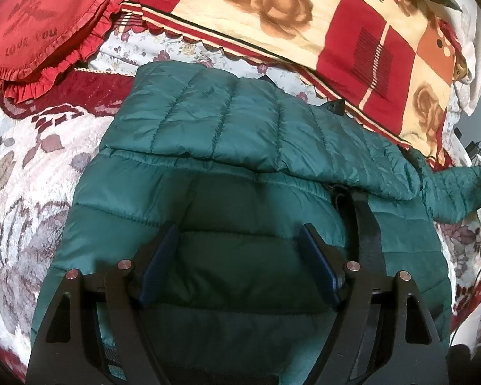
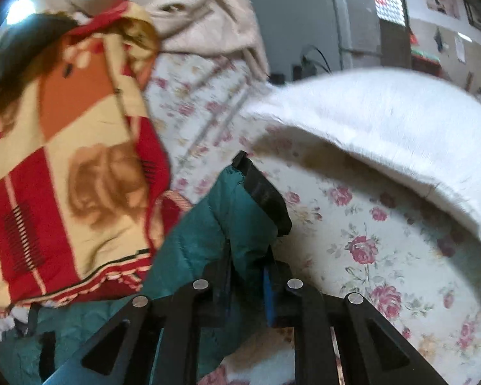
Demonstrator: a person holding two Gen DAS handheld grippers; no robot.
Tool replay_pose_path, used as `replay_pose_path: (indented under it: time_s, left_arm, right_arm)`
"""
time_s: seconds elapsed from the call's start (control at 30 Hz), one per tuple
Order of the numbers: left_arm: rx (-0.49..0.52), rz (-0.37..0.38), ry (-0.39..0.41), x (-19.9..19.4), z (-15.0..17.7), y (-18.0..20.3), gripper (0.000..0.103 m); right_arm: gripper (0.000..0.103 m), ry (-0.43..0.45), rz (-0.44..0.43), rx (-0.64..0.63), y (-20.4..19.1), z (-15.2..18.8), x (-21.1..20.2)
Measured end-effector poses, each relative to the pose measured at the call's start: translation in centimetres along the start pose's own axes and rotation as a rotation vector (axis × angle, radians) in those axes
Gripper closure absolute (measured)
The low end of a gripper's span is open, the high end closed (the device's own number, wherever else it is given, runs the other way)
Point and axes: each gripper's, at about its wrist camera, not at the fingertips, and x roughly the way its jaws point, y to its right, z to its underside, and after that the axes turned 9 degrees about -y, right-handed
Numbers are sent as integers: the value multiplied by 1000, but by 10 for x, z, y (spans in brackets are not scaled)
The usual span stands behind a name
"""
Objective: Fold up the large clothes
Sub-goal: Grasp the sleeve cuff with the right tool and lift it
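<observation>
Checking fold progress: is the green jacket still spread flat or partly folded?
Partly folded: one sleeve lies across the green jacket; the other is out sideways.

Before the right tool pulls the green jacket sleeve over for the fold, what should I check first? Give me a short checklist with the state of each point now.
1. Right tool is shut on the sleeve: ok, green fabric sits between the pads.
2. Grip is near the black cuff: ok, the cuff sticks out just past the fingertips.
3. Left tool is open and free: ok, nothing is pinched; it hovers over the jacket.
4. The other sleeve is already folded across the jacket body: ok.
5. Red patterned blanket is clear of the sleeve's path: cannot tell, it lies close beside the sleeve.
6. Jacket body lies flat on the bed: ok.
</observation>
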Motion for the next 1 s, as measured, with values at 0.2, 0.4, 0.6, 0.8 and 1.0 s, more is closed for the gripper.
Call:
replay_pose_path:
  time_s: [0.2, 0.4, 0.6, 0.8, 1.0]
  left_arm:
    - [-31, 25, -4, -6, 0, -4, 25]
    - [-43, 25, 12, -16, 0, -7, 25]
    - [-39, 6, 55, -30, 0, -8, 25]
    - [-10, -19, 90, -43, 0, -8, 25]
    - [-25, -15, 96, -49, -1, -17, 25]
  right_arm:
    - [90, 9, -134, -88, -32, 19, -41]
    - [90, 23, -208, -178, -68, 34, -71]
    - [91, -20, -315, -246, -108, 52, -88]
    - [91, -39, -372, -332, -151, 68, -102]
    - [91, -57, -408, -384, -187, 76, -110]
